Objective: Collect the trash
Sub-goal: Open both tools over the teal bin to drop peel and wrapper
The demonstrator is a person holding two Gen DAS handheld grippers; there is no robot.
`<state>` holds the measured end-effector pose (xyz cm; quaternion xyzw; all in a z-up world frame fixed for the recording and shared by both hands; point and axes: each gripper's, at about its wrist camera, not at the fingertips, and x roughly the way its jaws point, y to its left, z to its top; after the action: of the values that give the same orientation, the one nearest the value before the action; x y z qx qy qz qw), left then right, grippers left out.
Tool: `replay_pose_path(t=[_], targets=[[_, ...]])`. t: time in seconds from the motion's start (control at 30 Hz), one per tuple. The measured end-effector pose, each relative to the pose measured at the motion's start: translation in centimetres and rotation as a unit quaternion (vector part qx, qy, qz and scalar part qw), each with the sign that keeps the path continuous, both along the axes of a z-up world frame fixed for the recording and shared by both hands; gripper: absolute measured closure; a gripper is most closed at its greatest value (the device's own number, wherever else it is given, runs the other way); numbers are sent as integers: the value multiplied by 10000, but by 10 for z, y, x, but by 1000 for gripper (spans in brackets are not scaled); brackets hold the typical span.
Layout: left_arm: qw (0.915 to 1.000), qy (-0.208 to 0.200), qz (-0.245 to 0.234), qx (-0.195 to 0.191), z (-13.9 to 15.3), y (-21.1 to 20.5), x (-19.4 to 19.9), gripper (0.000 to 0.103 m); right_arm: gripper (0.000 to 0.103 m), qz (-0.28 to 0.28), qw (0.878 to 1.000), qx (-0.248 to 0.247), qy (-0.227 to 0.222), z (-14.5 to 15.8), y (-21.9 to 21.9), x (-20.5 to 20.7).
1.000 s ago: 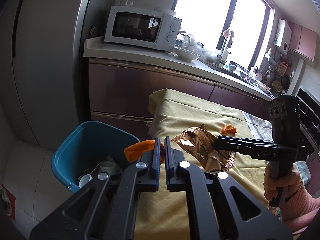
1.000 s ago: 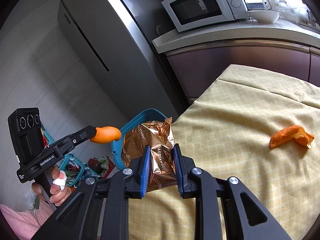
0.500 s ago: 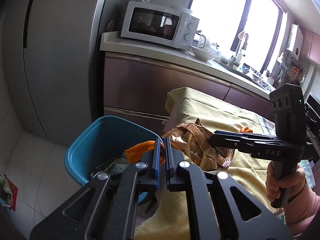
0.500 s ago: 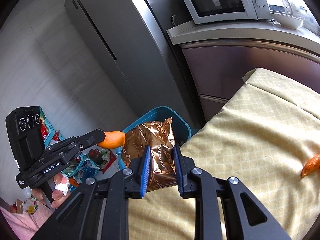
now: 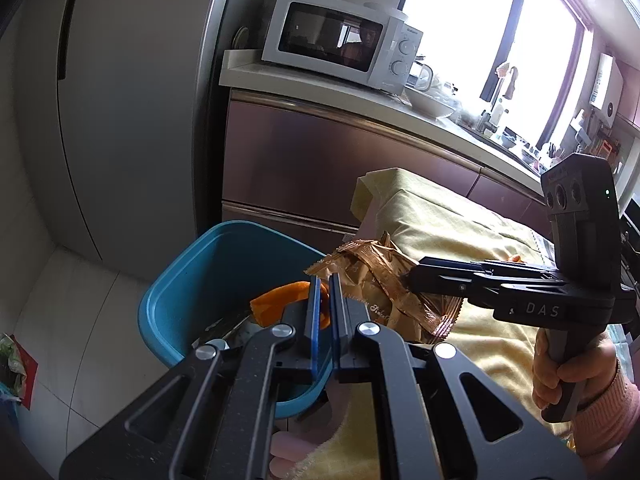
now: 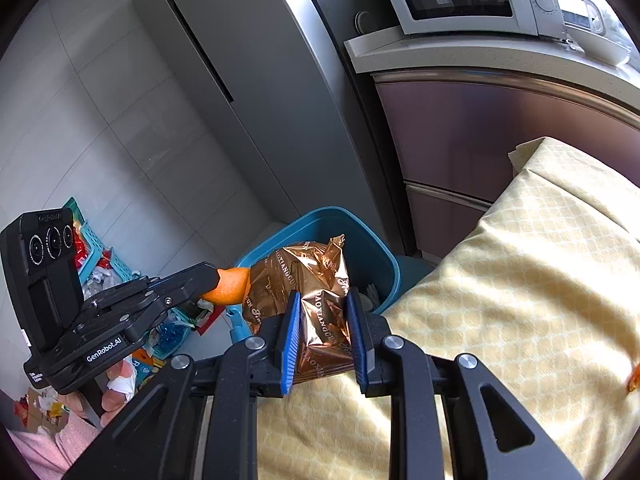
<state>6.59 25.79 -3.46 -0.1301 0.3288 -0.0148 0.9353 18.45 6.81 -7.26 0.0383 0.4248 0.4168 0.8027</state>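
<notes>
Nearest the lens, my left gripper (image 5: pixel 325 300) is clamped on a curled piece of orange peel (image 5: pixel 280 302), its blue pads nearly together, and it holds the peel above the open mouth of the blue plastic waste bin (image 5: pixel 188 276). My right gripper (image 6: pixel 322 320) is pinched on a crinkled copper-coloured foil snack bag (image 6: pixel 308 280); the bag hangs over the edge of the table draped in a yellow patterned cloth (image 6: pixel 520 280), just beside the bin's rim. Inside the bin some pale scraps are visible, though I cannot tell what they are. Farther off, at the right border of the right wrist view, one more orange scrap (image 6: pixel 634 378) lies on the cloth. I judge the task well under way: two items are poised for release, neither is yet dropped, and at least one scrap remains to fetch.
</notes>
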Motion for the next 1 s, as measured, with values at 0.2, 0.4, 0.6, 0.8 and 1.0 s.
replay_pose_path(t=[0.2, 0.4, 0.6, 0.8, 1.0], targets=[[9999, 119, 116, -20, -11, 9, 9, 98, 81, 11, 9998, -178, 61, -8, 16, 8], [9996, 219, 184, -41, -24, 16, 20, 98, 81, -7, 9993, -369, 98, -16, 33, 13], [9990, 359, 244, -143, -39, 21, 26, 98, 80, 3, 9980, -611, 155, -27, 51, 20], [9976, 493, 274, -391, -55, 26, 34, 98, 77, -56, 9962, -818, 305, -39, 65, 24], [9962, 574, 290, -579, -66, 28, 38, 98, 77, -72, 9966, -771, 298, -39, 62, 23]])
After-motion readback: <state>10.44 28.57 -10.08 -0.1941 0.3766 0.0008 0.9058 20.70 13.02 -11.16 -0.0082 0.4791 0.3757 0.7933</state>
